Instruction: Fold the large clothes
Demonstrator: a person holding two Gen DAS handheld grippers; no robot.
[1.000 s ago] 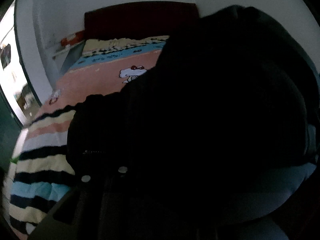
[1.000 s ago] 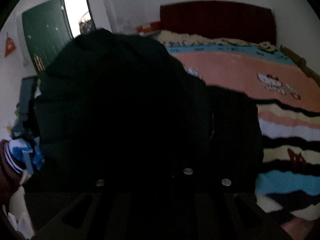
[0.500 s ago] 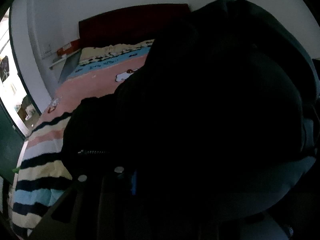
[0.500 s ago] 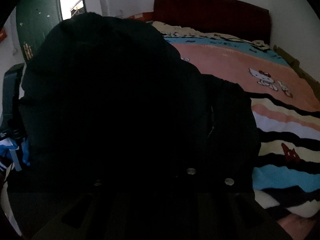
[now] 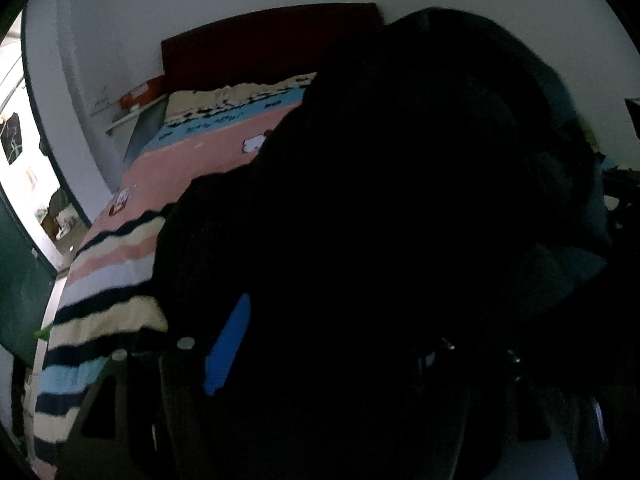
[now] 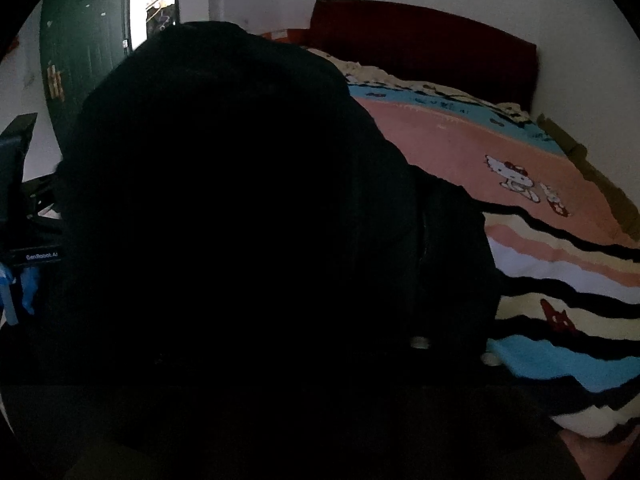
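A large black jacket (image 5: 380, 220) with a zipper and snap buttons fills most of both views. It hangs in front of each camera above a bed with a striped cartoon blanket (image 5: 120, 272). In the left wrist view one blue finger pad (image 5: 228, 348) shows beside the cloth; the rest of the left gripper is buried in the dark fabric. In the right wrist view the jacket (image 6: 240, 240) covers the right gripper fully; only two snap buttons (image 6: 419, 343) show near its hem. The jacket seems held up by both grippers.
The bed (image 6: 540, 220) has a dark red headboard (image 6: 420, 36) against a white wall. A green door (image 6: 80, 52) and a bright doorway stand at the left. A black stand (image 6: 16, 184) is by the bed's left side.
The jacket has risen and swung closer to both cameras and covers more of each view. A blue finger pad has come into sight in the left wrist view.
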